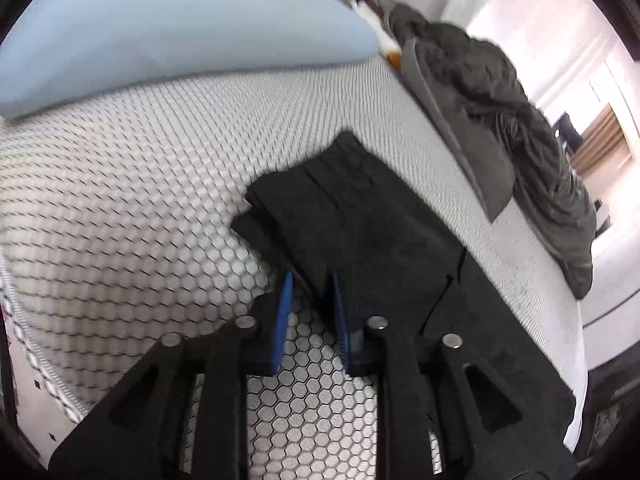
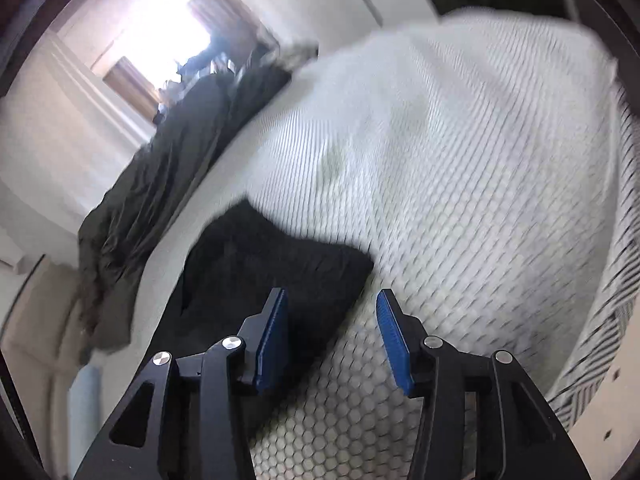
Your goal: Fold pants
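Observation:
Black pants (image 1: 360, 208) lie partly folded on a white mattress with a hexagon pattern (image 1: 140, 184). In the left wrist view my left gripper (image 1: 312, 292) has its blue pads close together, pinching a folded edge of the pants. In the right wrist view the pants (image 2: 276, 264) lie at lower left. My right gripper (image 2: 332, 312) is open and empty, its left finger over the pants' edge, its right finger over the bare mattress (image 2: 460, 200).
A dark grey blanket (image 1: 504, 120) is heaped along the mattress's far edge; it also shows in the right wrist view (image 2: 168, 160). A pale blue pillow (image 1: 160, 28) lies at upper left. A striped cloth (image 2: 612, 320) hangs at right.

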{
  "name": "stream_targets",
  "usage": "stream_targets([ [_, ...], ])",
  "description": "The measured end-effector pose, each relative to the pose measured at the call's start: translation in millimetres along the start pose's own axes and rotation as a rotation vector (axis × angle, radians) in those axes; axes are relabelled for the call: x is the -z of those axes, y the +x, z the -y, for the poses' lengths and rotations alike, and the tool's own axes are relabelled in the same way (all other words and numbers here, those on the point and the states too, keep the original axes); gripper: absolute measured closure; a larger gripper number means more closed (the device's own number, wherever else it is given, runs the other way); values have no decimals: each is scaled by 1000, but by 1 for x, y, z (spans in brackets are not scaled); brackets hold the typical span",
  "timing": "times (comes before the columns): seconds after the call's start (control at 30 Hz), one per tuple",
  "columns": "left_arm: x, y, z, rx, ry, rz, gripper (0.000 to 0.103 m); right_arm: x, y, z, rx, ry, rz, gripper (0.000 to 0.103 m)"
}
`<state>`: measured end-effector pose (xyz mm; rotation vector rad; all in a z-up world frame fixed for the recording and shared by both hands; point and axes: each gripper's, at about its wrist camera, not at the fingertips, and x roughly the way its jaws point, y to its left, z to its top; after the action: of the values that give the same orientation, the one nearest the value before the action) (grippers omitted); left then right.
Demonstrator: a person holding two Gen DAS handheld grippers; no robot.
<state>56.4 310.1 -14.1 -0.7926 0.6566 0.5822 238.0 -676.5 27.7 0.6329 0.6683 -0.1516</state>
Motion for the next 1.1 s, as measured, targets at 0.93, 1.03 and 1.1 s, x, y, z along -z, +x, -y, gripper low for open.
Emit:
stream_targets([
  [0.93, 267, 8, 275, 327, 976, -287, 18, 164, 68, -174, 12, -960, -240, 12],
  [1.03, 257, 17, 277, 324, 977, -297, 15, 127, 76, -118, 171, -832, -180, 4],
  [1.1, 253, 21, 274, 311, 995, -296, 15, 117, 73, -104, 108, -739, -194, 5],
])
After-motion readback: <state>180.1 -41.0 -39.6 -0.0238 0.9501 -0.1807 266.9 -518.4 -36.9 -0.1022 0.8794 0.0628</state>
